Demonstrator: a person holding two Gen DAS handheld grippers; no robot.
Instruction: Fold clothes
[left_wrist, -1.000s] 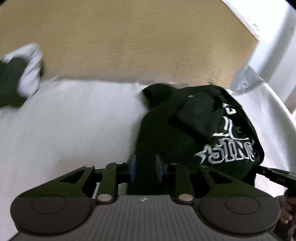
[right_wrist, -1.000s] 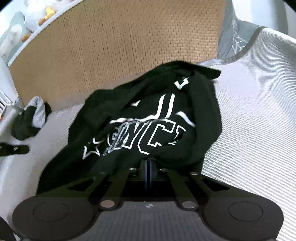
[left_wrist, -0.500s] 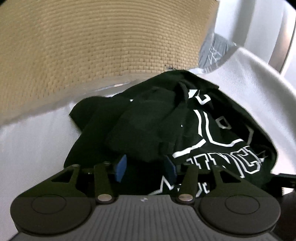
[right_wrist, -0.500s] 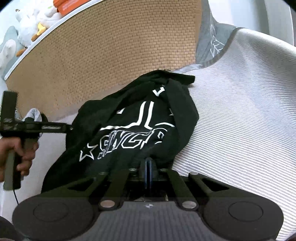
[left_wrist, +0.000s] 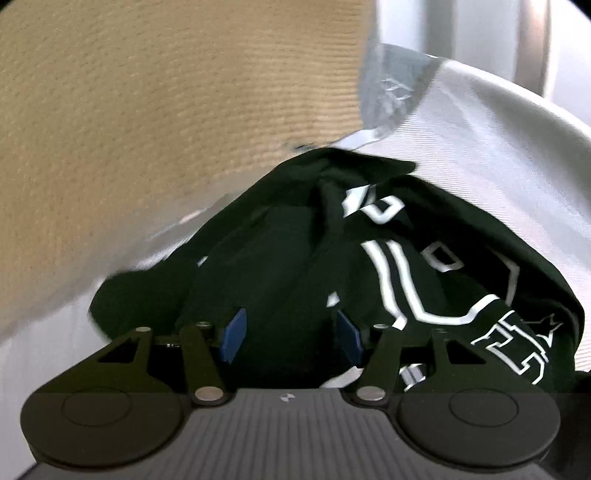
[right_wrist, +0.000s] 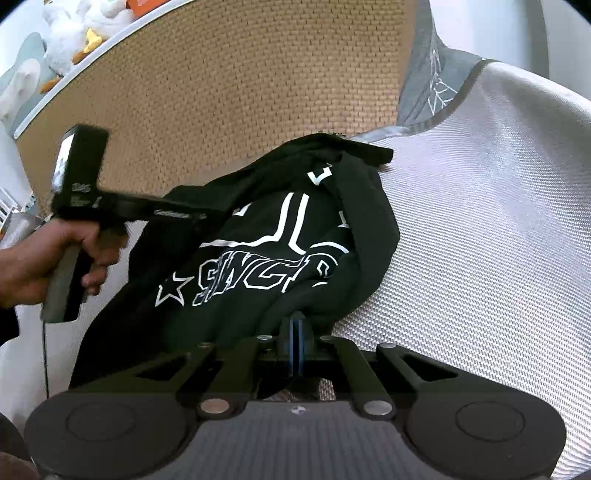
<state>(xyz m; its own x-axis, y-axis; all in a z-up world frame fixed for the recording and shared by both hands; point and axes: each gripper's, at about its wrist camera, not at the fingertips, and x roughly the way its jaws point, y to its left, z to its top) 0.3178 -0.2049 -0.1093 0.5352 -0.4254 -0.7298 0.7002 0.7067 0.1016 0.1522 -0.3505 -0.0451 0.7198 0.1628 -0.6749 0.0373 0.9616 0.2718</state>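
On the pale bed cover (right_wrist: 491, 236), against the woven headboard (right_wrist: 258, 85), the crumpled black T-shirt (right_wrist: 280, 243) lies where it did. My left hand (right_wrist: 48, 266) has pushed my left gripper (left_wrist: 290, 334) deeper into its folds; the blue pads now stand wider, with cloth seemingly between them, though blur hides any contact. My right gripper (right_wrist: 295, 332) stays clamped on the hem.

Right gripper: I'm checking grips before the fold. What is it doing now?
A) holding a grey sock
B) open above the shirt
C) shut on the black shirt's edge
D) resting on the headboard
C: the right gripper has its blue pads pressed together on the black shirt's near edge.
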